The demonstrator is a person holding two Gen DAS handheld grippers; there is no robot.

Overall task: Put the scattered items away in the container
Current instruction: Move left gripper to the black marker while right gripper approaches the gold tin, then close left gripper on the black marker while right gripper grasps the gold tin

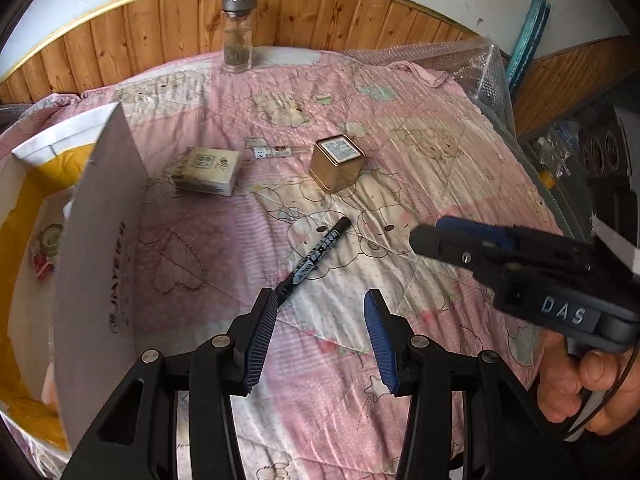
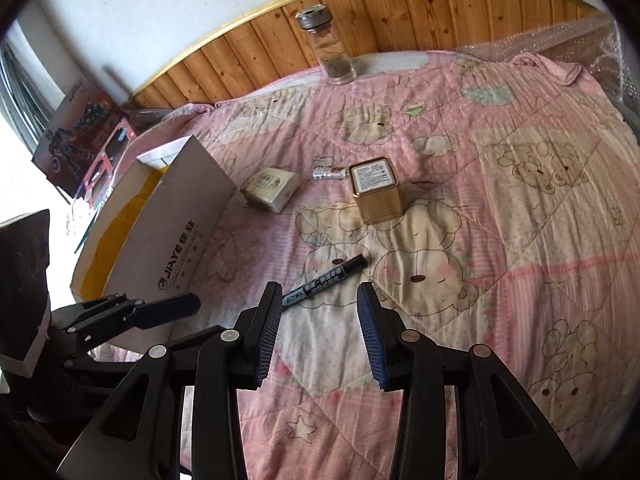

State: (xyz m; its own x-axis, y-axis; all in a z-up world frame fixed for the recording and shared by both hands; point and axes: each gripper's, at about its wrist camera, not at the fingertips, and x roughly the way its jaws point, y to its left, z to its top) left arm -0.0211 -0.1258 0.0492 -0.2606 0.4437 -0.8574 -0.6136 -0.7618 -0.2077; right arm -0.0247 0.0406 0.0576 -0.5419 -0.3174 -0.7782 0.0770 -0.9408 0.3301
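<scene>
A soft, quilted pink cloth blanket (image 2: 500, 248) with a faint sheen covers the bed, backed by varnished wood panelling (image 2: 420, 16) along its far edge. A matt grey cardboard box (image 2: 176, 236) with a glossy yellow lining stands at the left edge. A shiny gold metal tin (image 2: 376, 192), a clear glass jar (image 2: 332, 52) with dull metal lid, and a glossy black plastic marker (image 2: 326, 280) rest on the blanket.

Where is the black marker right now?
The marker lies on the pink quilt, just ahead of both open grippers, nearer than the gold tin and right of the cardboard box.
</scene>
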